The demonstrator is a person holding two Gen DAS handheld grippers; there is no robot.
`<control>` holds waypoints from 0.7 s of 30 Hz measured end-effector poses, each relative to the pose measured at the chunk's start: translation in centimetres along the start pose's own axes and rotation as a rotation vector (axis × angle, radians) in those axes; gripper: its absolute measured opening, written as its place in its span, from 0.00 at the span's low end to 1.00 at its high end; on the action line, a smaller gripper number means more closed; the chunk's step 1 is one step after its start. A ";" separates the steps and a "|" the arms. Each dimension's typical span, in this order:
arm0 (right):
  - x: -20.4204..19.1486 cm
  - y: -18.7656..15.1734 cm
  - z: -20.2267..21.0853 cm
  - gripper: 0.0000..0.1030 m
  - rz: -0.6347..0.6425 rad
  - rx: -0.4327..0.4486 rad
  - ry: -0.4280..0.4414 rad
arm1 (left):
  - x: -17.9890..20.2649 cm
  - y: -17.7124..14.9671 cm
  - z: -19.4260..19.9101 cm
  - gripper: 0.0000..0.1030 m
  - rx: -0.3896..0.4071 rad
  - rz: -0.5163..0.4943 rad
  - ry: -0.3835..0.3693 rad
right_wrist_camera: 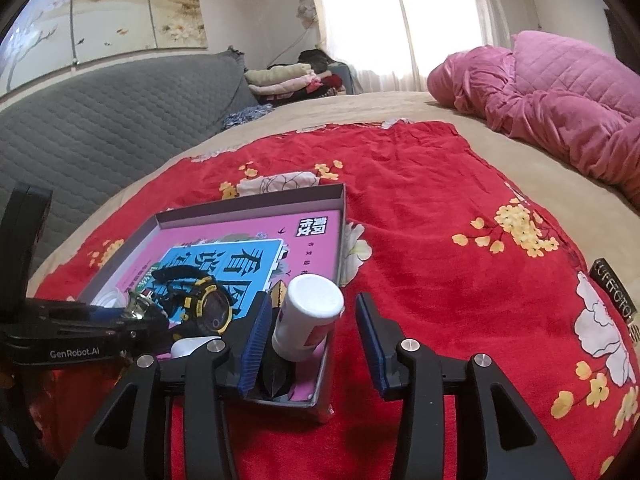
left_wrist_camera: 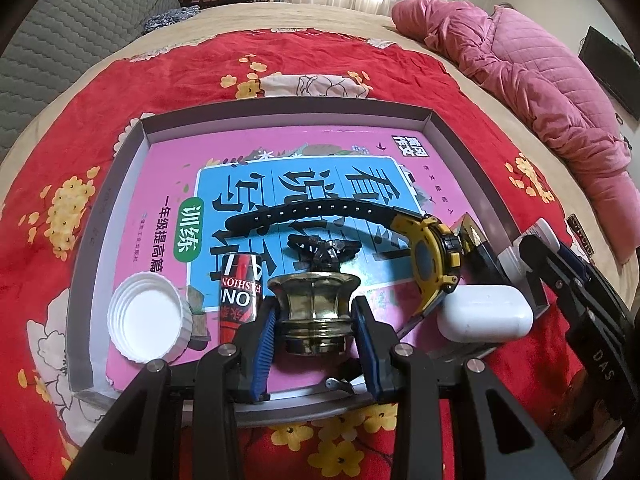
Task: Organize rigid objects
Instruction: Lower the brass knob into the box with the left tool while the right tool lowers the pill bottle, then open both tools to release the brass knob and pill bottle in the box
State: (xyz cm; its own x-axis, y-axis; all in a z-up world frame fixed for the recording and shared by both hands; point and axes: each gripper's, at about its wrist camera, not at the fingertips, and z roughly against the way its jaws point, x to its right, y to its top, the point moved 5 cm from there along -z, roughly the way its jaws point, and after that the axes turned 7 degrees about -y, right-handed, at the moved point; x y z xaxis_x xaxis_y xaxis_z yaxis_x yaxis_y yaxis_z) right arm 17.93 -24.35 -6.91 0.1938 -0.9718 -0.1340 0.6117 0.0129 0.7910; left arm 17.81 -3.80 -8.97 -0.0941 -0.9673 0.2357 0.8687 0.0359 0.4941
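Observation:
A shallow grey tray (left_wrist_camera: 288, 114) lies on the red floral cloth, with a pink book (left_wrist_camera: 168, 168) as its floor. My left gripper (left_wrist_camera: 316, 312) is shut on a brass ornate cap (left_wrist_camera: 316, 296) standing in the tray's near part. Around it lie a white lid (left_wrist_camera: 148, 320), a red can (left_wrist_camera: 240, 284), a yellow-black watch (left_wrist_camera: 432, 256) and a white earbud case (left_wrist_camera: 484, 312). In the right wrist view, my right gripper (right_wrist_camera: 312, 304) is open around a white bottle (right_wrist_camera: 308, 320) leaning in the tray's corner (right_wrist_camera: 320, 396). Its right pad (right_wrist_camera: 372, 344) stands clear of the bottle.
A pink quilt (left_wrist_camera: 540, 80) is heaped at the far right of the bed. A grey padded sofa (right_wrist_camera: 100, 120) and folded clothes (right_wrist_camera: 288, 78) lie at the back left. A black label (right_wrist_camera: 612, 292) lies on the cloth to the right. Red cloth (right_wrist_camera: 440, 220) stretches right of the tray.

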 end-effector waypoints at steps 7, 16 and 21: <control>0.2 0.2 0.3 0.45 -0.011 0.006 0.008 | -0.1 -0.1 0.0 0.36 -0.002 0.005 -0.004; 0.3 0.4 0.8 0.45 -0.014 0.027 0.015 | -0.4 -0.3 0.6 0.36 0.005 0.022 -0.019; 0.4 0.7 1.4 0.49 -0.015 0.048 0.015 | -0.1 -0.3 0.7 0.36 0.001 0.008 -0.016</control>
State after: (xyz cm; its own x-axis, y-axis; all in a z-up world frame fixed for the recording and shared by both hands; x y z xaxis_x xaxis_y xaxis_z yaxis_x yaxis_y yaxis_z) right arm 17.35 -25.04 -5.61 0.1970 -0.9681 -0.1546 0.5774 -0.0128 0.8163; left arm 17.19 -3.59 -8.60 -0.0954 -0.9628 0.2529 0.8687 0.0435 0.4934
